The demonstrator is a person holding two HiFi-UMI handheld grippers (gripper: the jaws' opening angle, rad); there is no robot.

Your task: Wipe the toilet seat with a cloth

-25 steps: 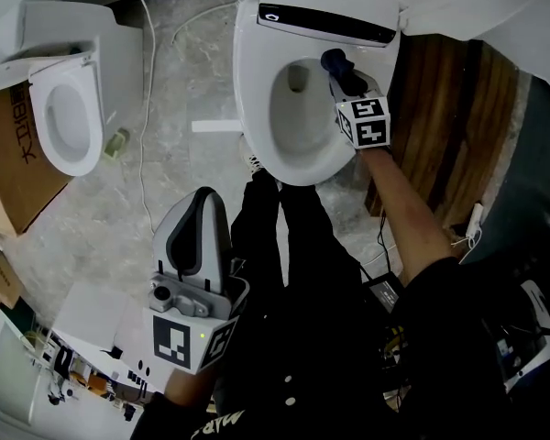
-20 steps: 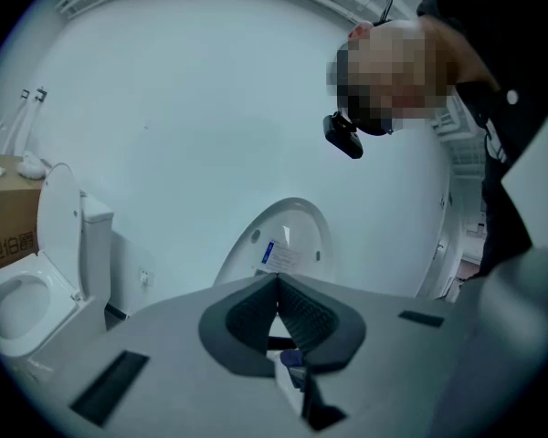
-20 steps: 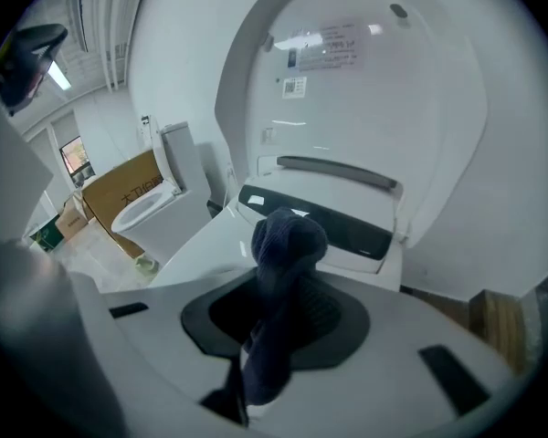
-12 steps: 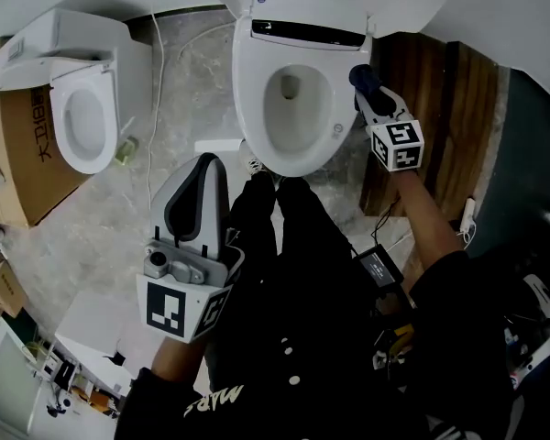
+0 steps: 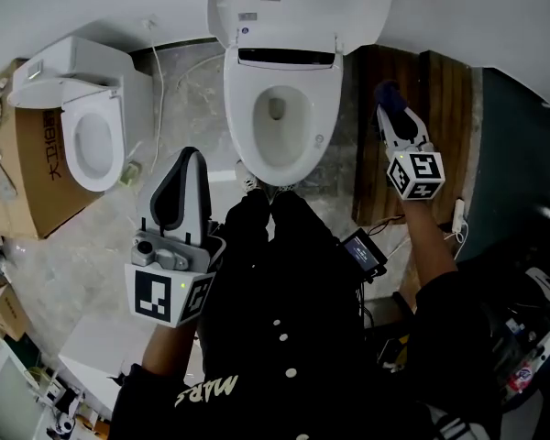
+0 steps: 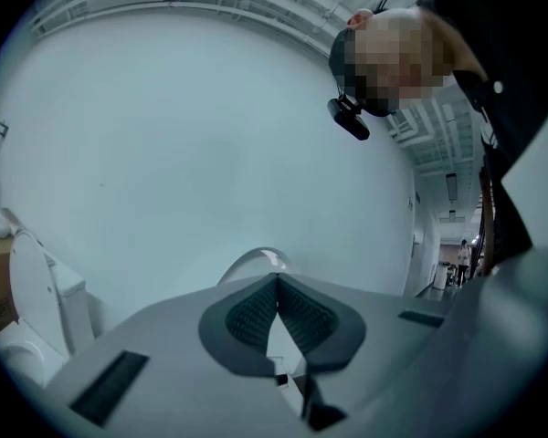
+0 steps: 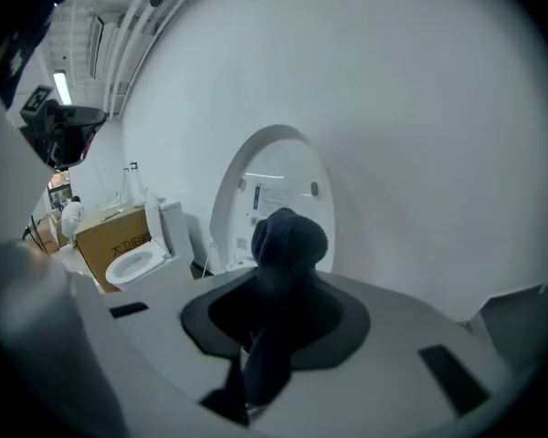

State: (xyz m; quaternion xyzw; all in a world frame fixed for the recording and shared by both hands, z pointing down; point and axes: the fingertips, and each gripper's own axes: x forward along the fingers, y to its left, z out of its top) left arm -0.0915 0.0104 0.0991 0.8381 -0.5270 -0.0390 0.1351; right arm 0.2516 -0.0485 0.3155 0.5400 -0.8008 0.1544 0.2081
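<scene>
The toilet seat (image 5: 241, 108) lies just left of the right gripper (image 5: 394, 115), which has the cloth (image 5: 388, 93) between its jaws over wooden boards (image 5: 440, 126). Left of the left gripper (image 5: 191, 159) stands a second toilet (image 5: 87, 145), with a cardboard box (image 5: 26, 177) beyond it.

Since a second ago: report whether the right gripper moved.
Yes. The right gripper, holding the cloth, went rightward off the toilet seat, over the wooden panel.

Left tongs (image 5: 189, 158) closed, right tongs (image 5: 387, 101) clamped.
</scene>
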